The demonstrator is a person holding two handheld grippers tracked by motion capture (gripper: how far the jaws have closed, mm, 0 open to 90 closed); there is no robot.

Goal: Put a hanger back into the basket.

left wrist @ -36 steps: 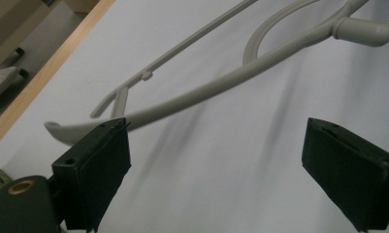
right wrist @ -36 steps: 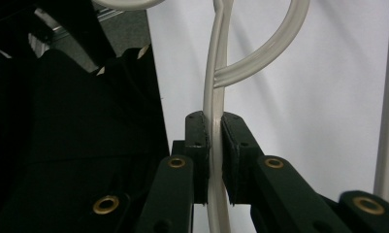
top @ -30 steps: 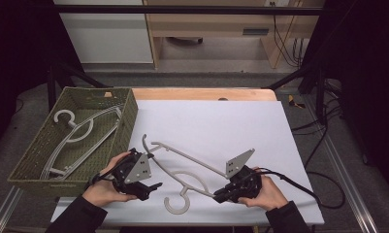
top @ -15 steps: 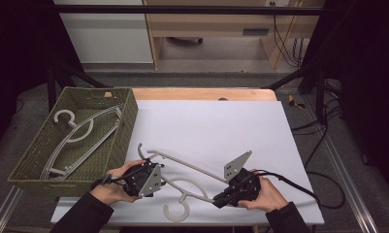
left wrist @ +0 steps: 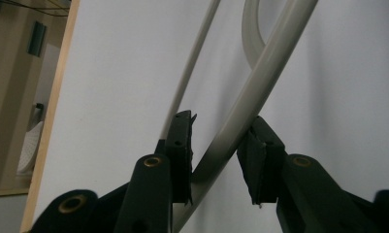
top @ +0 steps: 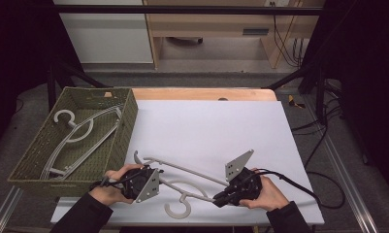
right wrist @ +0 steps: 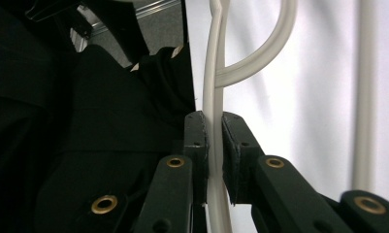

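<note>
A pale grey plastic hanger (top: 182,170) lies on the white table top (top: 206,126) near its front edge, hook toward me. My left gripper (top: 161,181) is at the hanger's left arm. In the left gripper view the thick bar (left wrist: 274,53) runs slantwise between the jaws of that gripper (left wrist: 216,141), which have just been closing around it; a gap still shows beside the pads. My right gripper (top: 219,199) is shut on the hanger's right end, and in the right gripper view its pads (right wrist: 212,141) pinch the thin pale strip (right wrist: 214,73).
A green woven basket (top: 129,121) stands at the left of the table with more grey hangers (top: 80,136) inside. A wooden strip (top: 202,93) borders the table's far edge. Cables (top: 303,187) trail off to the right.
My left gripper has moved right to the hanger's left arm and its jaws have narrowed around the bar. The right gripper has kept still, clamped on the hanger.
</note>
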